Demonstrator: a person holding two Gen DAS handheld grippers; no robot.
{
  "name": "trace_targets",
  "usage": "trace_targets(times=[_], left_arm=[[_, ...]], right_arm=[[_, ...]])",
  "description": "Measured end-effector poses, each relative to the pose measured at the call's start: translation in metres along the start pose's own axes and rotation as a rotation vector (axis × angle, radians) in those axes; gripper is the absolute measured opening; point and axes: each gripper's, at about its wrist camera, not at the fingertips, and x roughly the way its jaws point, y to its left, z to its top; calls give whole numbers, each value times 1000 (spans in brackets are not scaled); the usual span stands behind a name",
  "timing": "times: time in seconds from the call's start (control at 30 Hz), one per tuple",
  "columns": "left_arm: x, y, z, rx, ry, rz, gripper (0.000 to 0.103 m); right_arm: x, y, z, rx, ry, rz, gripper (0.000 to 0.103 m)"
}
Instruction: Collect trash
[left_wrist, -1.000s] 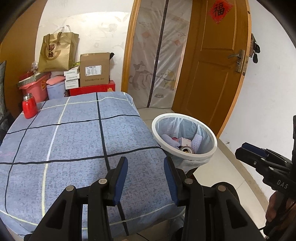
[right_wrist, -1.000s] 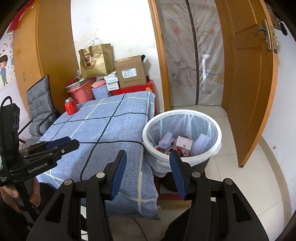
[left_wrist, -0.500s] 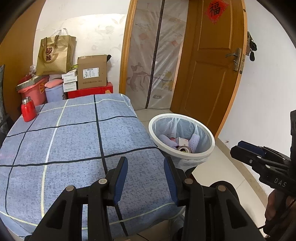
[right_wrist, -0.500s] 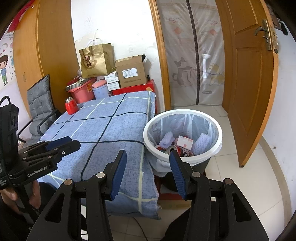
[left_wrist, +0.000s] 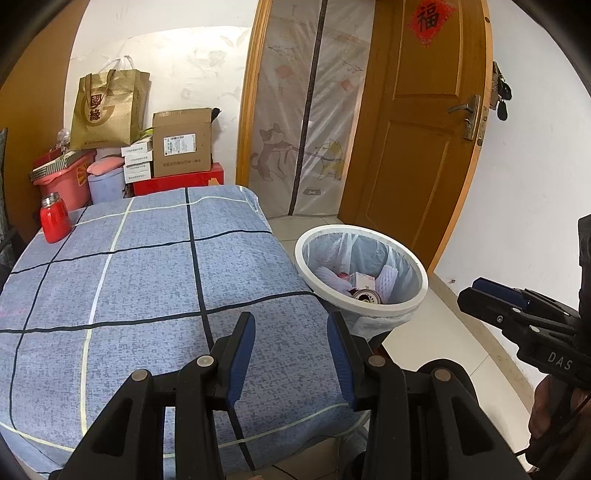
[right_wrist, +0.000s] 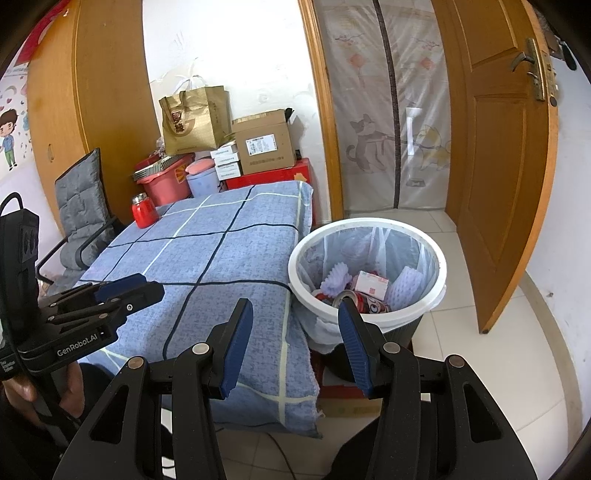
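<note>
A white-rimmed bin (left_wrist: 373, 305) (right_wrist: 295, 275) with a clear liner stands on the floor by the table's right edge. Inside lie purple foam nets (right_wrist: 334, 278), a small carton (right_wrist: 371, 284) and a crushed can (right_wrist: 364, 301). My left gripper (left_wrist: 291, 332) hovers open over the near part of the blue checked cloth (left_wrist: 147, 280), with nothing between its blue pads. My right gripper (right_wrist: 295, 317) is open too, held over the cloth's corner just left of the bin. Each gripper shows in the other's view: the right one (left_wrist: 471, 295), the left one (right_wrist: 147, 288).
A red flask (left_wrist: 55, 219) (right_wrist: 144, 212) stands at the table's far left corner. Boxes, a gold paper bag (left_wrist: 107, 107) and pink tubs are stacked behind the table. A grey padded chair (right_wrist: 79, 206) sits left of it. A wooden door (right_wrist: 495, 166) stands open on the right.
</note>
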Motion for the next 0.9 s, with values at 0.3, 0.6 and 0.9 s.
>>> trace_targets(times=[0.3,0.6,0.9], left_arm=[[0,0,0,3,1,1,40],[1,-1,0,4,3,1,40],[0,2,-1,4,3,-1,40]], right_arm=[[1,0,0,0,3,-1,49],[1,0,0,0,3,0,49],[1,0,0,1,4,-1,49]])
